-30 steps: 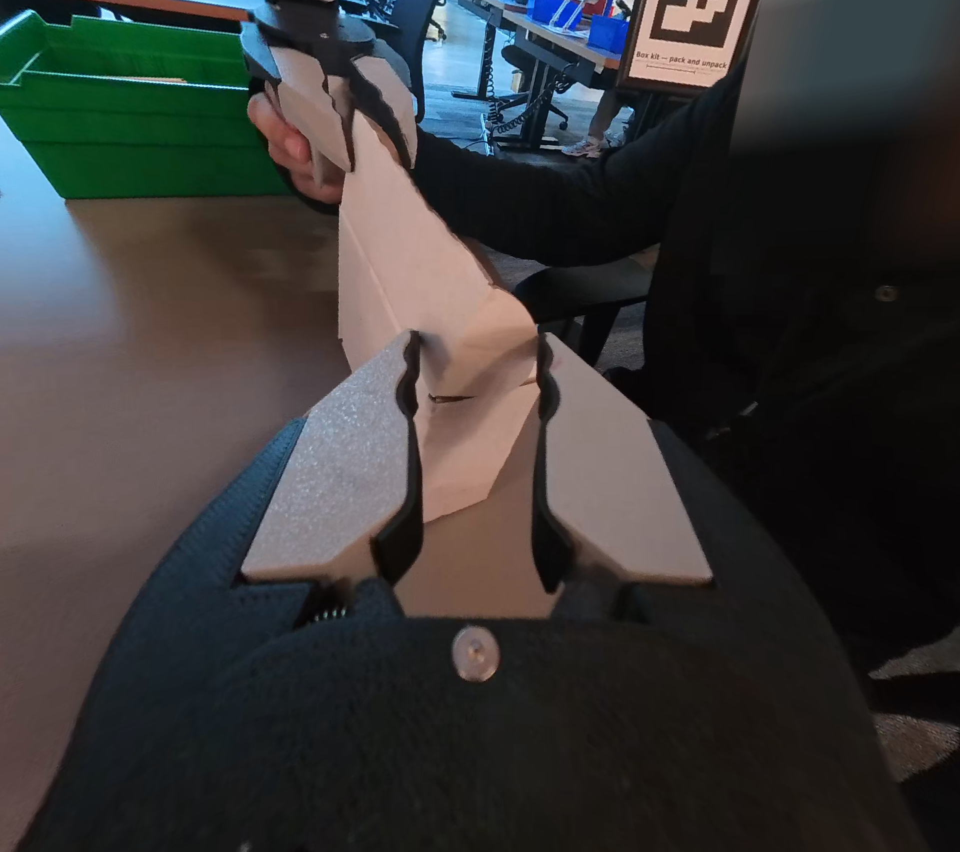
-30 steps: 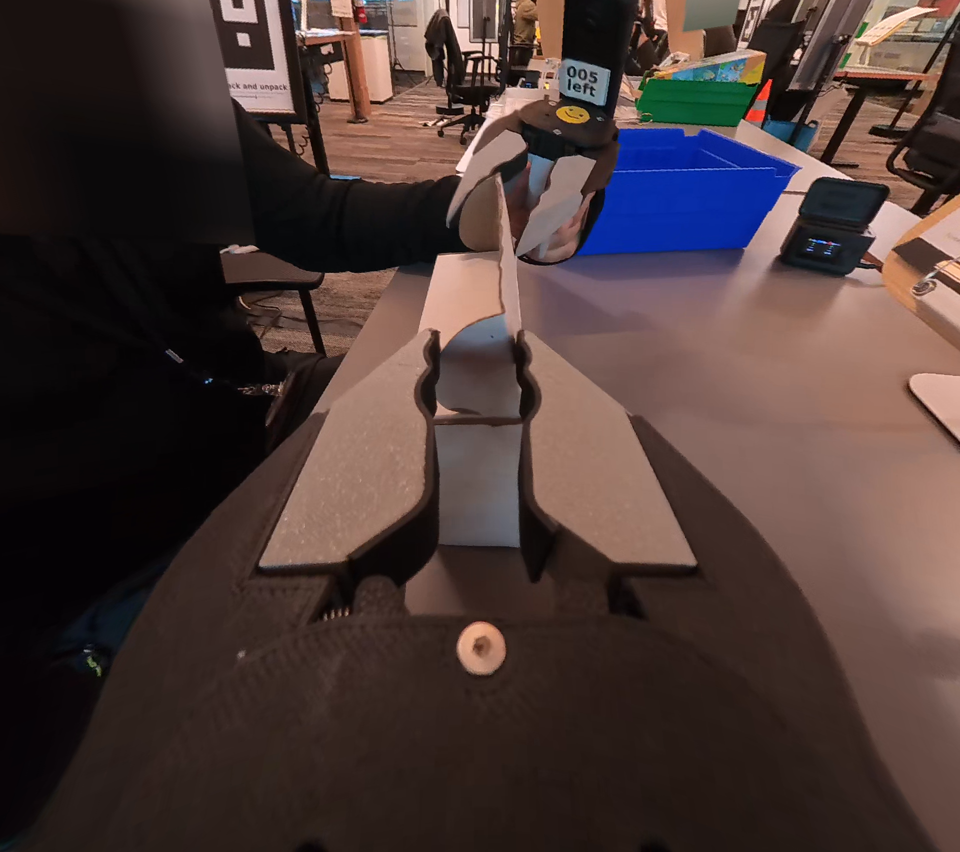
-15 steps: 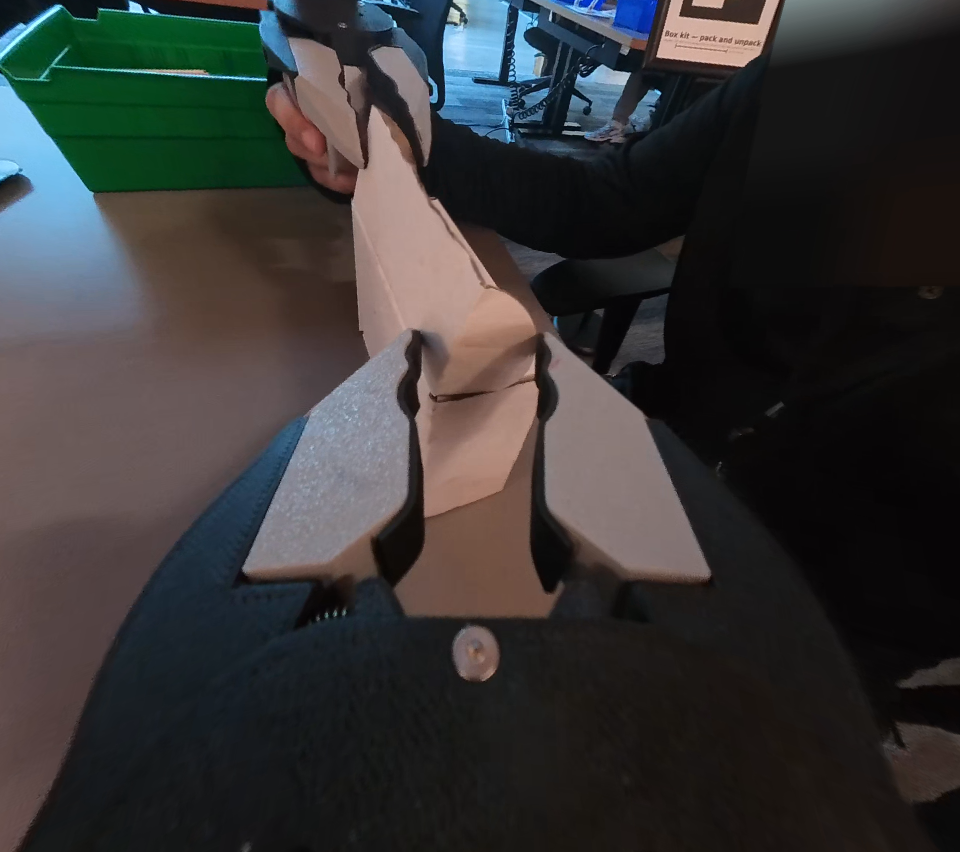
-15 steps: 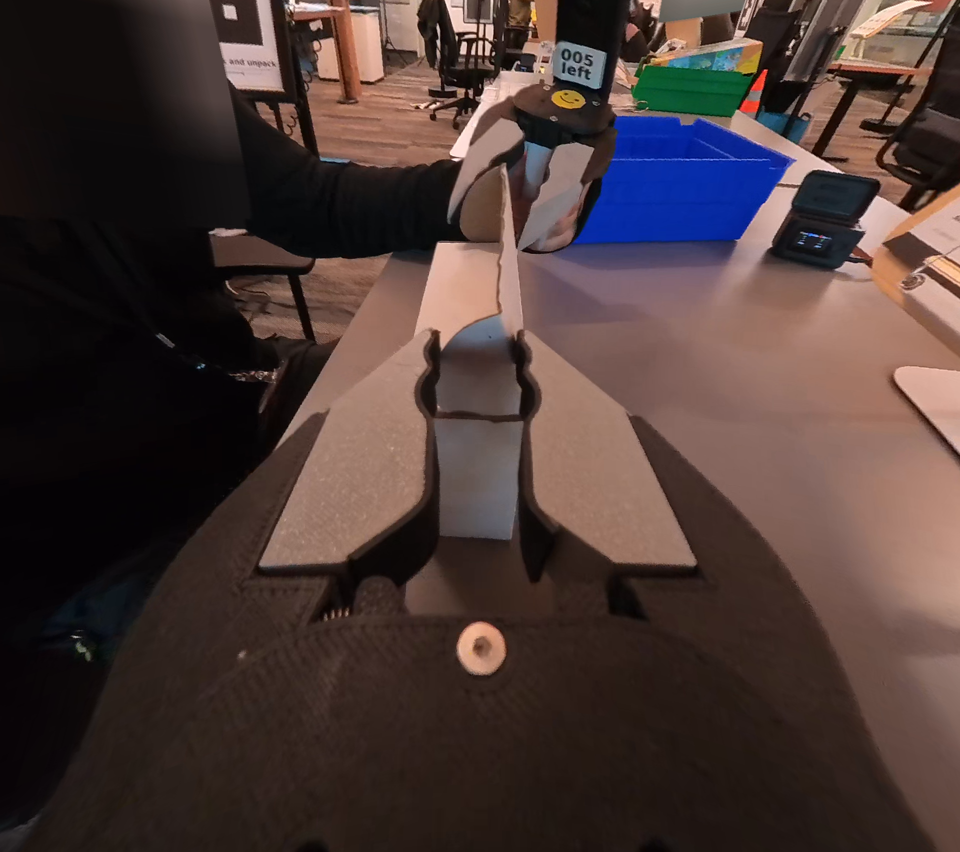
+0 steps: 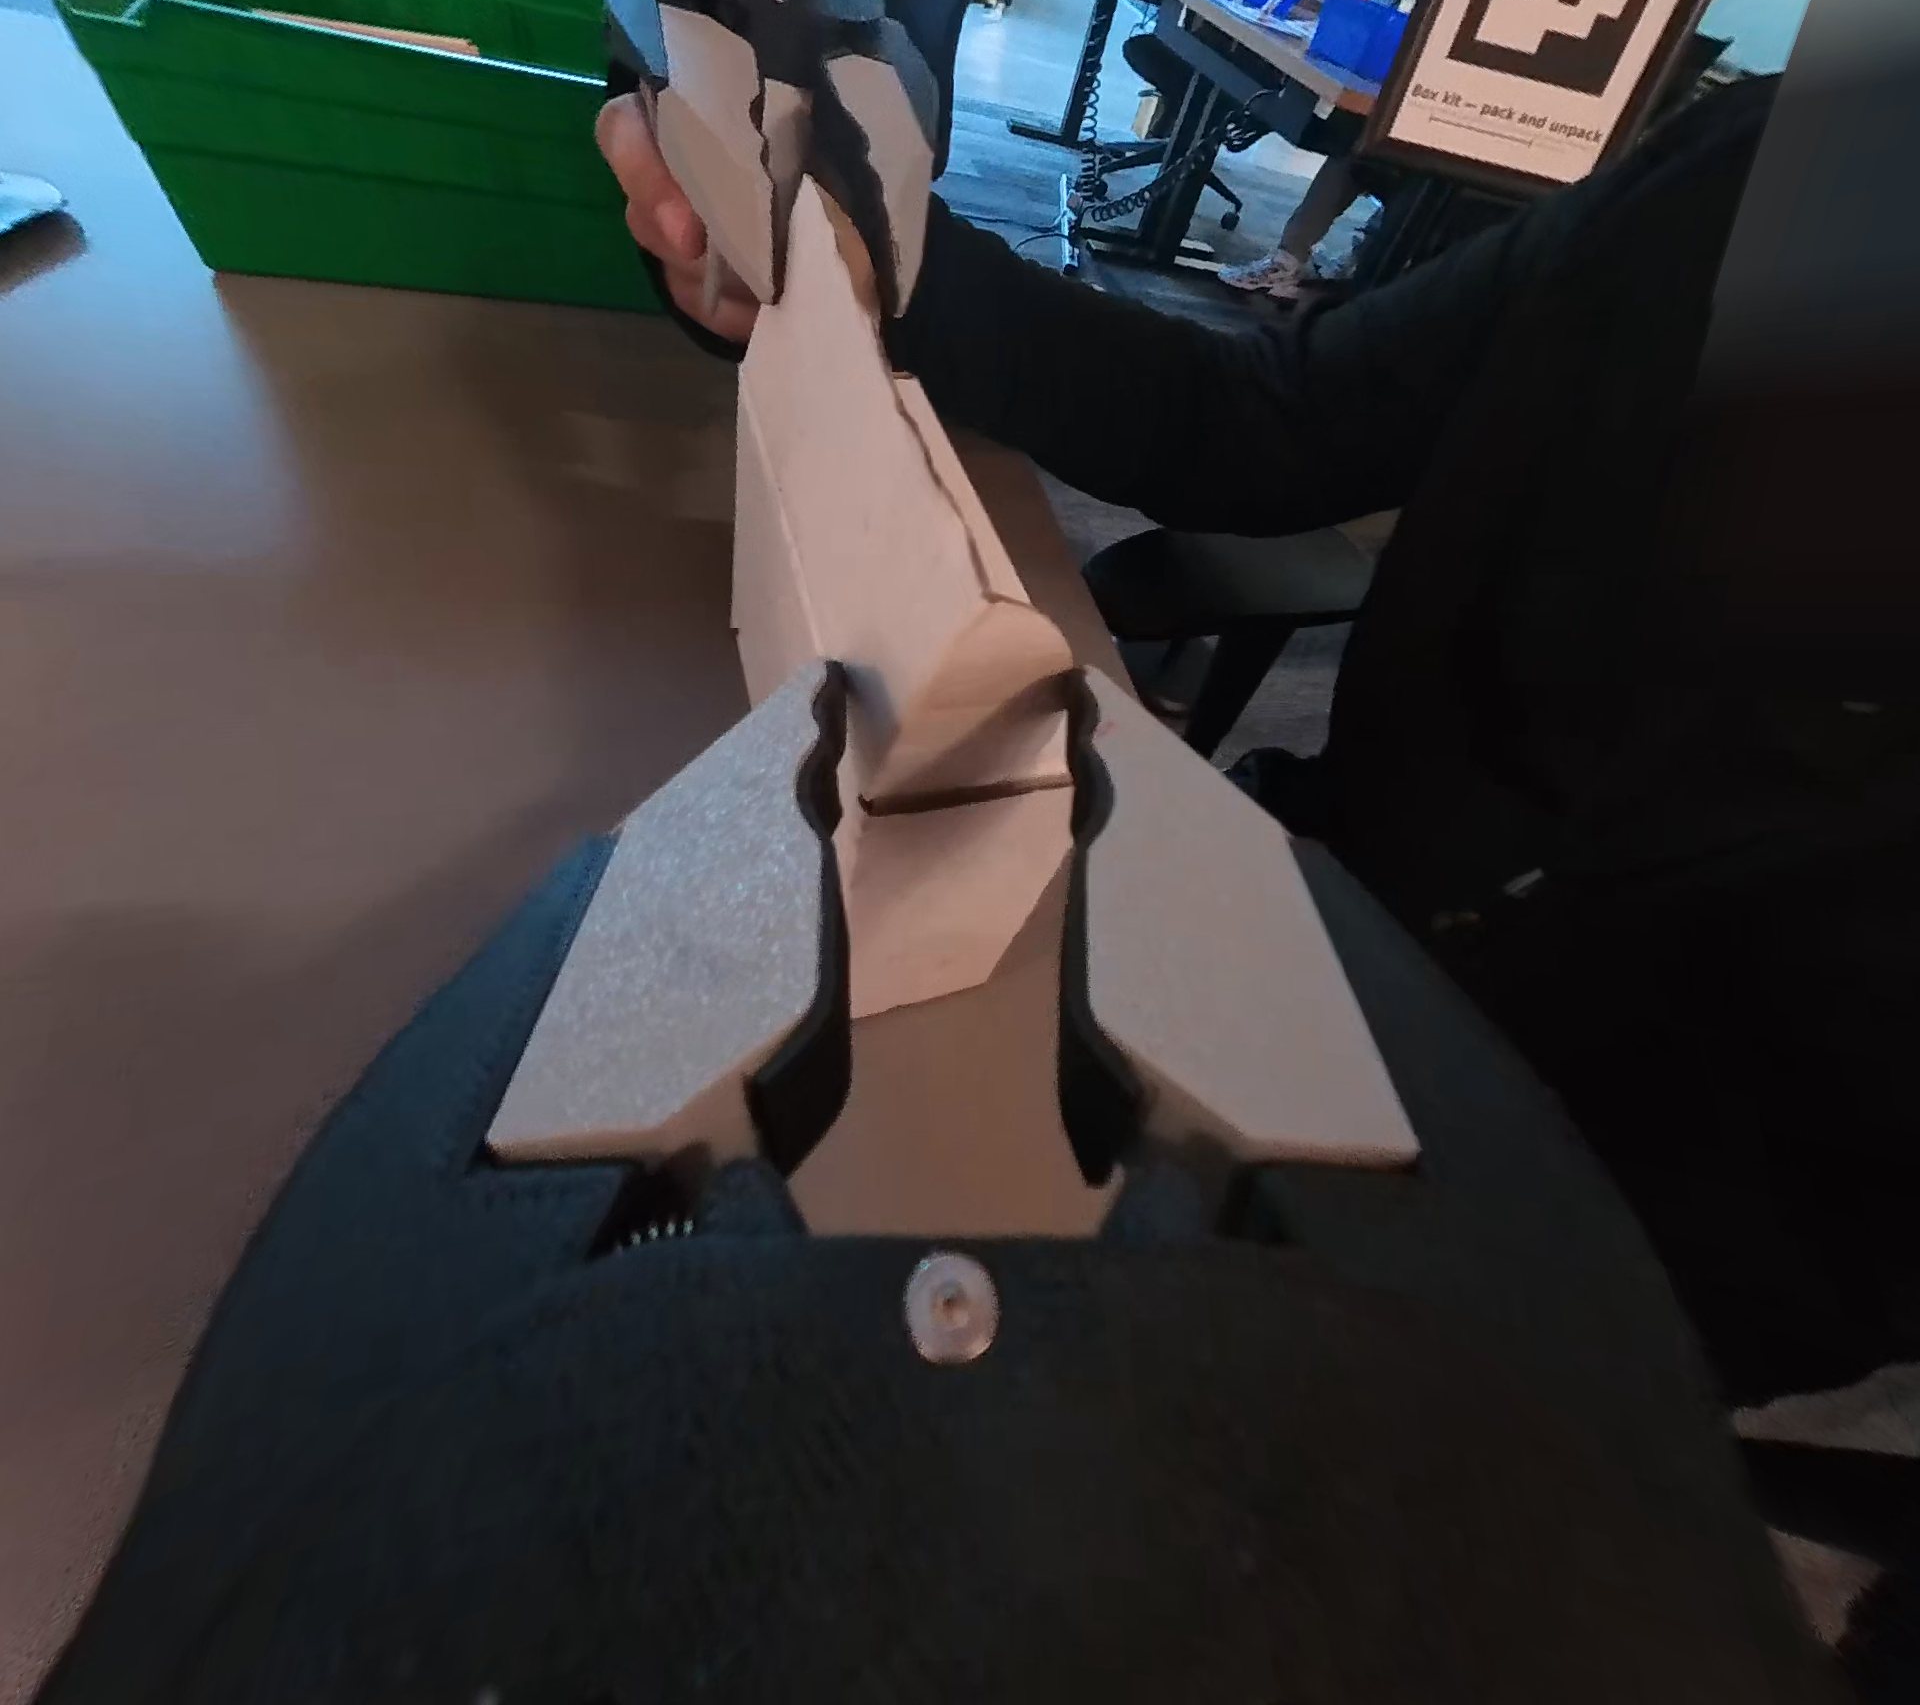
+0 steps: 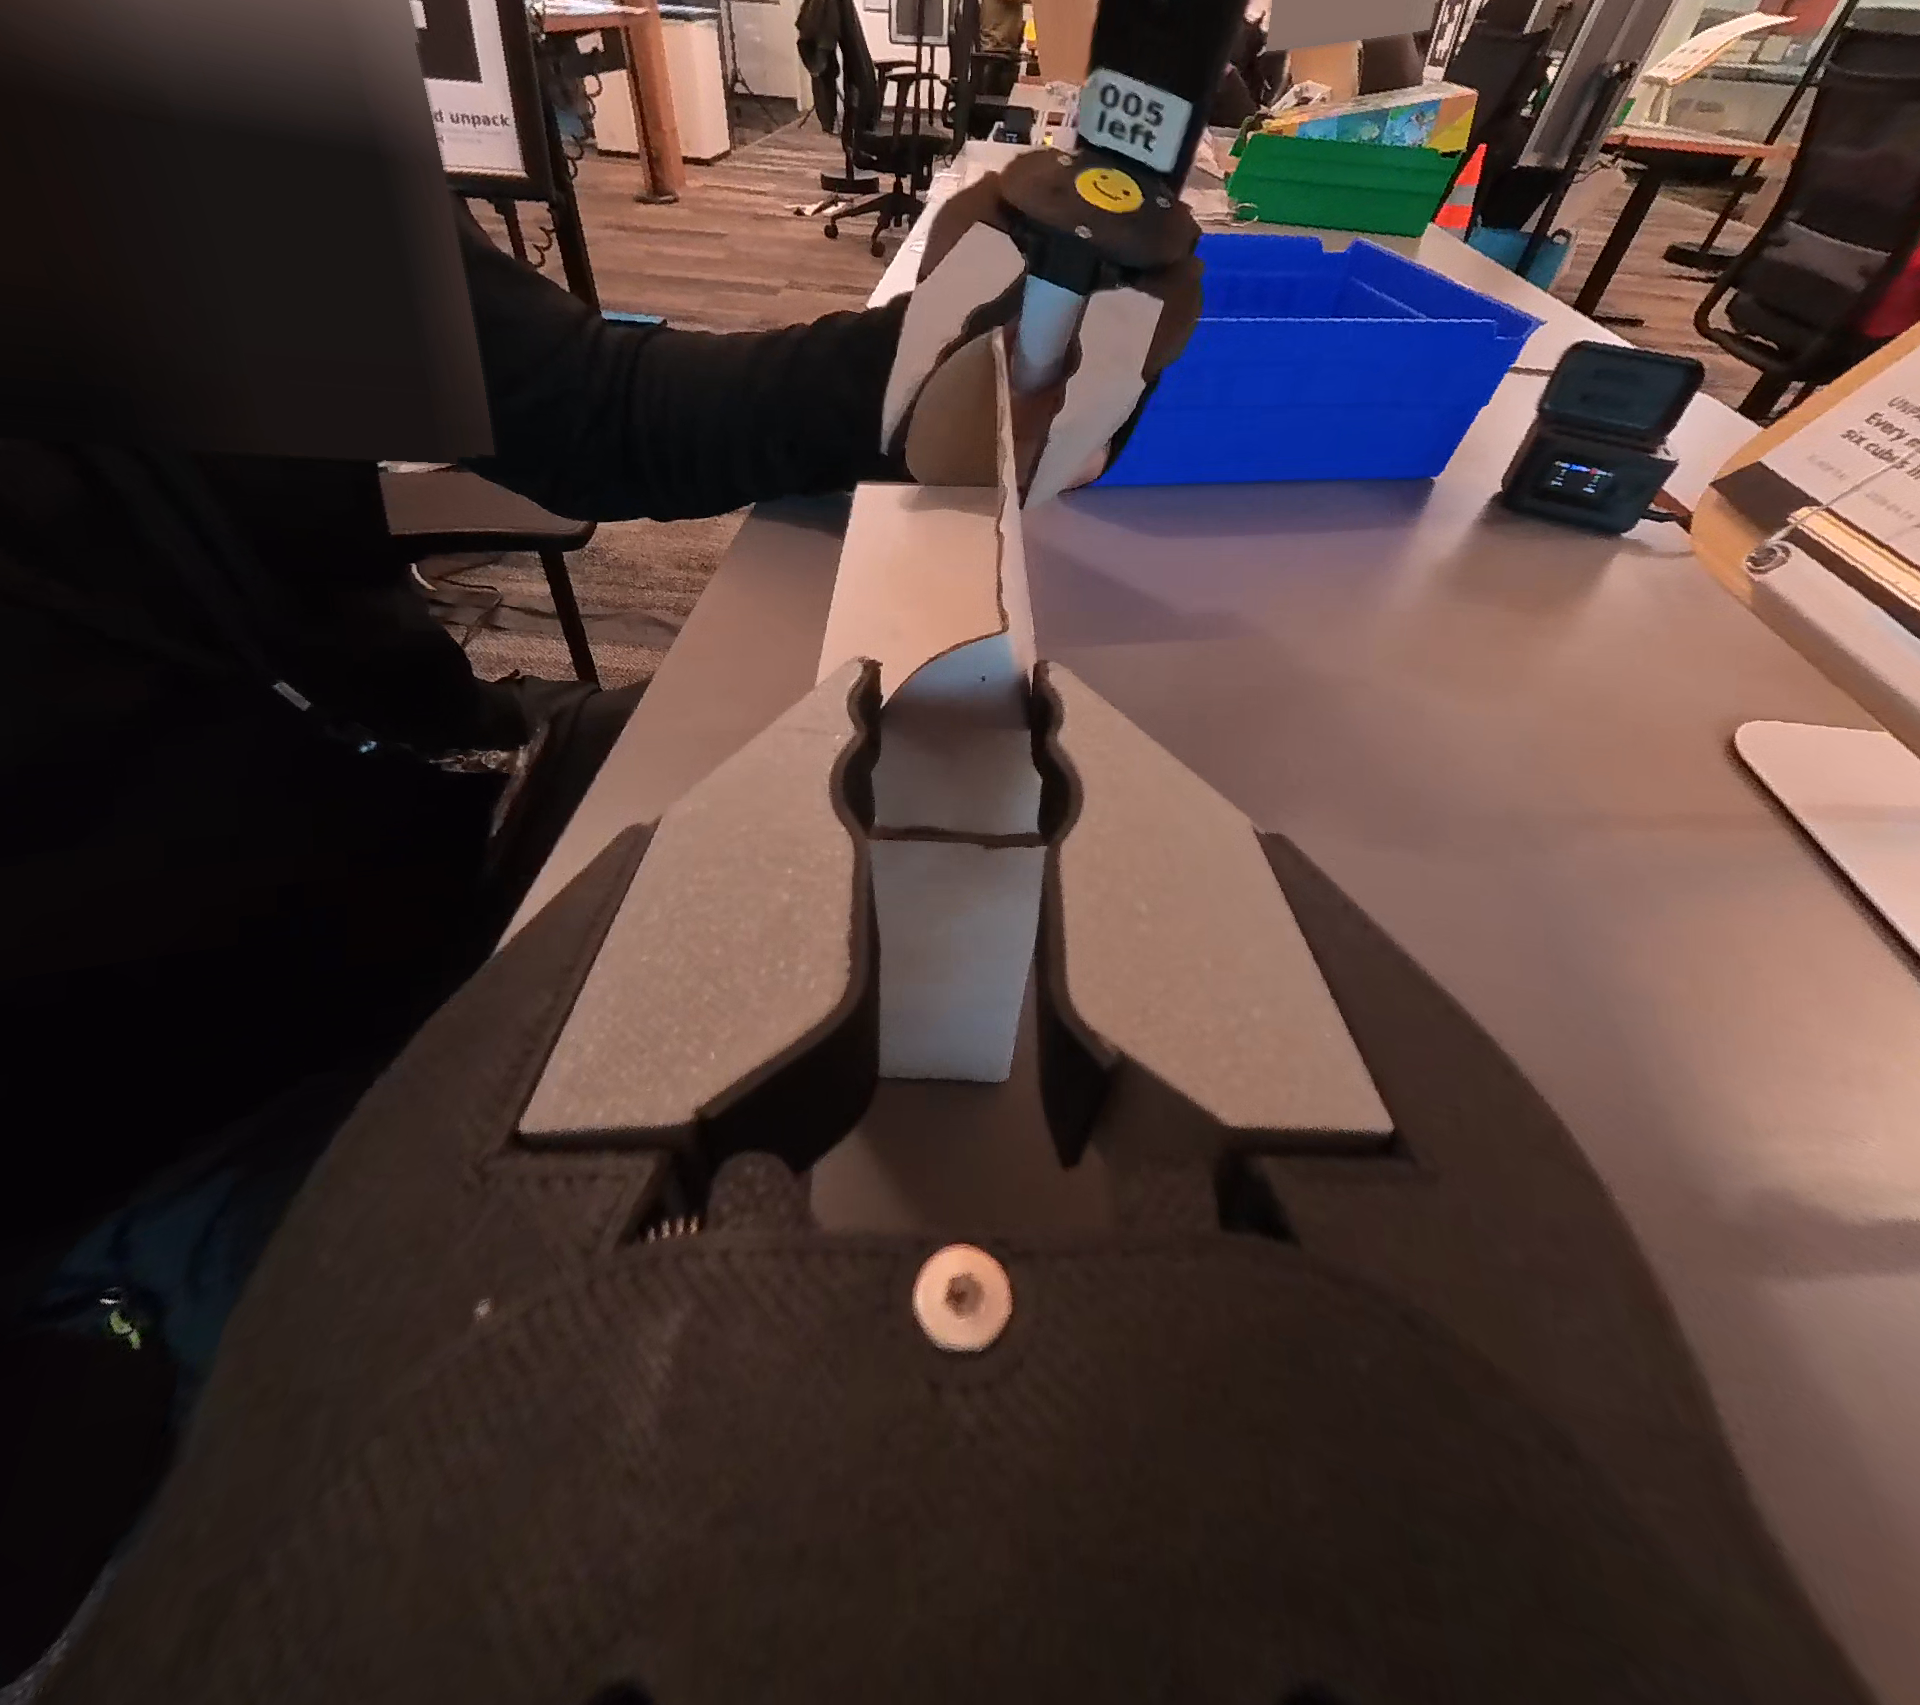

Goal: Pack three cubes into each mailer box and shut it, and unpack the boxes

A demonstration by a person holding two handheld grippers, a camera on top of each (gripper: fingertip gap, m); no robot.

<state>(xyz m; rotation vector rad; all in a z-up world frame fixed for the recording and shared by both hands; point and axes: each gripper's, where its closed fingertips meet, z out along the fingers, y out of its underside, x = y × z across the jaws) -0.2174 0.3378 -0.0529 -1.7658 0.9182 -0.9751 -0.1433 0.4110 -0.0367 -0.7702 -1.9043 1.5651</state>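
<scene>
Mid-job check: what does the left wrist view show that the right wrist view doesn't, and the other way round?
Only the left wrist view shows the green bin on the brown table behind the right gripper.

Only the right wrist view shows the blue bin, a small black device with a lit screen, and a second green bin farther back.

Both show the white mailer box held between the two grippers, each one's fingers closed on an end flap, and the person's black sleeve.

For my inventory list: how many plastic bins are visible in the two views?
3: a green bin beyond the right gripper, a blue bin behind the left gripper, another green one farther back.
</scene>
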